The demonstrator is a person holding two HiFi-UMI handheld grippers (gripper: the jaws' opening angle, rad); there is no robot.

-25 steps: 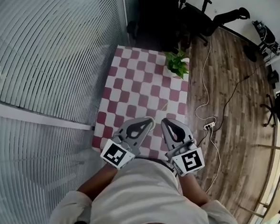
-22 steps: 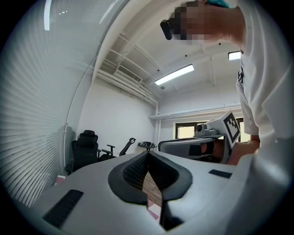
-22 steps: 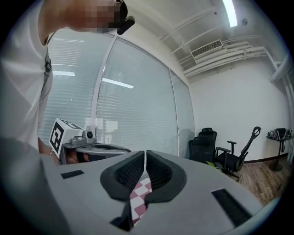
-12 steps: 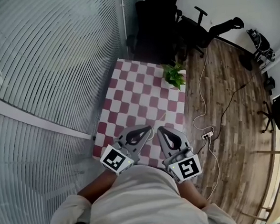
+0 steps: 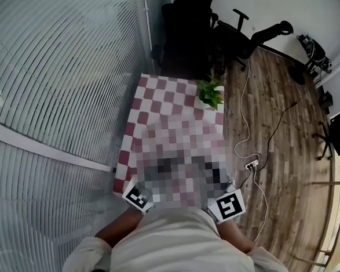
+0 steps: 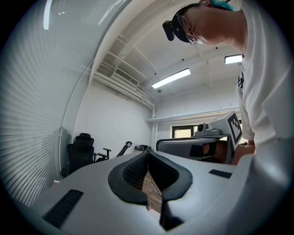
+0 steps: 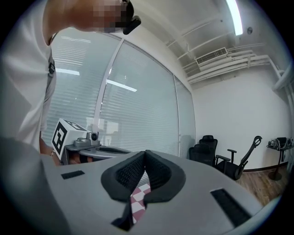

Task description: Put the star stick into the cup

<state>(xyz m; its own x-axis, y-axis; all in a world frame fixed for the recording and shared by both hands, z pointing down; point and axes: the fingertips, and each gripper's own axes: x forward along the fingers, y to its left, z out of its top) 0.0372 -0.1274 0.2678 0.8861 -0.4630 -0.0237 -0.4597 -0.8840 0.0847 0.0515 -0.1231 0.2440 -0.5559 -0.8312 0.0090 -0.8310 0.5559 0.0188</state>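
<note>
I can make out neither a star stick nor a cup in any view. In the left gripper view my left gripper [image 6: 148, 152] is shut, its dark pads meeting with nothing between them. The right gripper [image 7: 145, 153] is likewise shut and empty, with a bit of the checked table showing below its pads. Both are held side by side close to the person's body, over the near end of the red-and-white checked table [image 5: 156, 107]. In the head view only their marker cubes show, the left cube [image 5: 138, 197] and the right cube [image 5: 230, 205]; the jaws are hidden there.
A green potted plant [image 5: 209, 93] stands at the table's far right corner. Black office chairs [image 5: 250, 34] stand beyond it. A power strip [image 5: 252, 163] and cables lie on the wooden floor to the right. Glass walls with blinds [image 5: 56, 82] run along the left.
The head view has shifted a little, so the table sits slightly higher and to the left. Both marker cubes have moved slightly nearer the person's body.
</note>
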